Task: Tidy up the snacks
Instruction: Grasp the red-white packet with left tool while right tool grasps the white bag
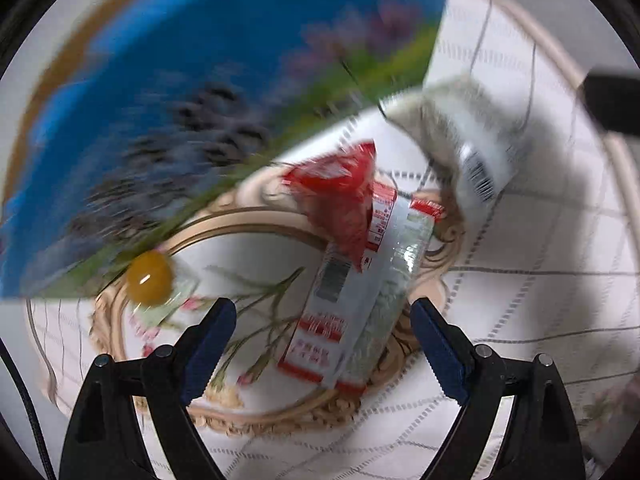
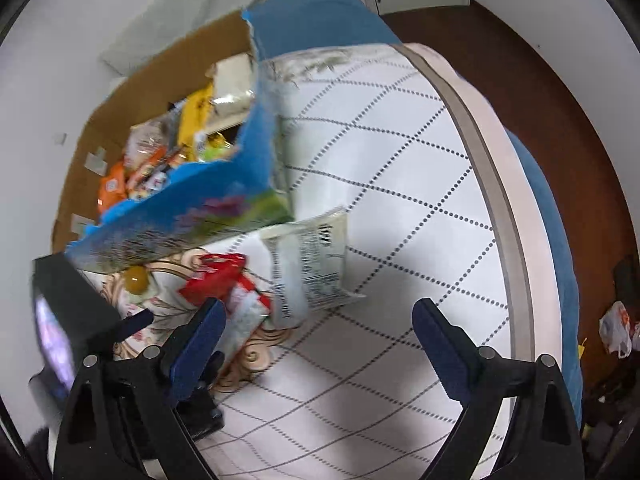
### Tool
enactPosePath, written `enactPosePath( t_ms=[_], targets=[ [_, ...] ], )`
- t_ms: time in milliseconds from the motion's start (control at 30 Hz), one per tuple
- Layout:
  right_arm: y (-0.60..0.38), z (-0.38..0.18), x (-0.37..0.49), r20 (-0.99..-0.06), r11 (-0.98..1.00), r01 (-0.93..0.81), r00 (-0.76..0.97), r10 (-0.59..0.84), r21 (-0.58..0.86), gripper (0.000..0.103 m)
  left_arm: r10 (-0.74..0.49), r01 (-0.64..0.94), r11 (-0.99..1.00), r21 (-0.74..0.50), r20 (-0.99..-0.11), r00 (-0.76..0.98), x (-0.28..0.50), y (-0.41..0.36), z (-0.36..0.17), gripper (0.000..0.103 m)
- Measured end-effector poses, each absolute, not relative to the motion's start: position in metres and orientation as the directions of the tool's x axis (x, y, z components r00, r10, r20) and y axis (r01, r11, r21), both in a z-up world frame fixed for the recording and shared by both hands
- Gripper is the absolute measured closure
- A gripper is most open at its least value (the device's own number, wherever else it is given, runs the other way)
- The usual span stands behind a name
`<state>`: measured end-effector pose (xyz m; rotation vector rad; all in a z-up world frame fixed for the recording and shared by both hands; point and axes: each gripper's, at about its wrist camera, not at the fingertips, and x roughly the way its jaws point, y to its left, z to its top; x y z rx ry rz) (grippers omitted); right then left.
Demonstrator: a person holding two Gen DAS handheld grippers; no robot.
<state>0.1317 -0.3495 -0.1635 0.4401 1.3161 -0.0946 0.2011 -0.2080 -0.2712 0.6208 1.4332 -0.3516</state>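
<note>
We see the left claw [image 1: 324, 308] spread wide, nothing between its blue pads [image 1: 212, 344], pointing steeply down at the bench [image 1: 540, 300], which wears a white grid-pattern cloth with a floral, gold-scrolled centre. Just ahead of it, between the fingers' line, lies a long red-and-white snack pack [image 1: 352, 320] flat on the cloth. A red pouch [image 1: 340, 196] sits on that pack's far end. Ahead and left of the left claw is a round amber jelly cup [image 1: 150, 276], right at the lower edge of the blue box [image 1: 192, 92], which fills the upper left of the view, blurred. Ahead and right lies a pale white packet [image 1: 472, 148] with a barcode.

The right claw [image 2: 320, 320] is also spread, empty, over bare cloth. Ahead of it lies the white packet [image 2: 312, 268], printed back facing up. Ahead-left are the red pouch [image 2: 212, 276] and the long pack [image 2: 248, 316], partly behind its left finger. The jelly cup [image 2: 138, 280] is further left, by the box. The blue box [image 2: 192, 208] stands beyond, torn open, with assorted snack packs [image 2: 176, 148] inside; we cannot tell them apart. The left tool's black body shows at the right claw's far left.
</note>
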Motion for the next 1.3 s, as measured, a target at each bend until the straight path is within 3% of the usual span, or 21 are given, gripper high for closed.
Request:
enactPosePath(
  t_ms=[67,133,200,467,533,567,600,733,1000,1167,1300],
  targets=[
    [-0.353,-0.175,0.138,-0.954,0.92,0.305,0.244,0.174,0.246,0.007,0.15,0.584,0.793,0.174,-0.985,0.09,0.203,-0.211,-0.286,0.014],
    [-0.353,-0.186,0.145,-0.96,0.928,0.29,0.222,0.172,0.233,0.007,0.124,0.569,0.811,0.139,-0.99,0.065,0.202,-0.21,-0.293,0.035],
    [-0.351,-0.195,0.155,-0.965,0.94,0.265,0.205,0.163,0.215,0.007,0.109,0.549,0.826,0.129,-0.992,0.07,0.197,-0.207,-0.291,0.042],
    [-0.321,-0.238,0.193,-0.985,0.973,0.18,0.124,0.122,0.143,0.007,0.02,0.255,0.967,0.019,-1.0,-0.001,0.18,-0.144,-0.282,0.045],
    [-0.313,-0.25,0.196,-0.988,0.977,0.166,0.094,0.12,0.134,0.015,-0.027,0.103,0.994,-0.03,-0.999,-0.031,0.177,-0.112,-0.28,0.045],
    [-0.31,-0.255,0.195,-0.99,0.978,0.162,0.082,0.117,0.129,0.034,-0.042,0.051,0.998,-0.044,-0.998,-0.04,0.176,-0.101,-0.28,0.045],
    [-0.307,-0.258,0.193,-0.99,0.979,0.158,0.071,0.118,0.128,0.042,-0.06,-0.024,0.998,-0.059,-0.997,-0.049,0.175,-0.085,-0.28,0.045],
    [-0.293,-0.262,0.176,-0.991,0.983,0.126,0.05,0.126,0.132,0.044,-0.104,-0.162,0.983,-0.091,-0.992,-0.072,0.171,-0.05,-0.286,0.045],
    [-0.252,-0.278,0.125,-0.977,0.978,0.048,-0.059,0.204,0.202,0.044,-0.066,-0.03,0.998,-0.063,-0.991,-0.116,0.166,-0.069,-0.307,0.041],
    [-0.255,-0.286,0.118,-0.965,0.963,0.113,-0.066,0.254,0.246,0.036,0.033,0.141,0.99,0.021,-0.996,-0.084,0.166,-0.102,-0.306,0.041],
    [-0.267,-0.285,0.118,-0.964,0.955,0.155,-0.044,0.261,0.251,0.034,0.026,0.169,0.985,0.012,-0.997,-0.079,0.166,-0.127,-0.306,0.041]
  ],
)
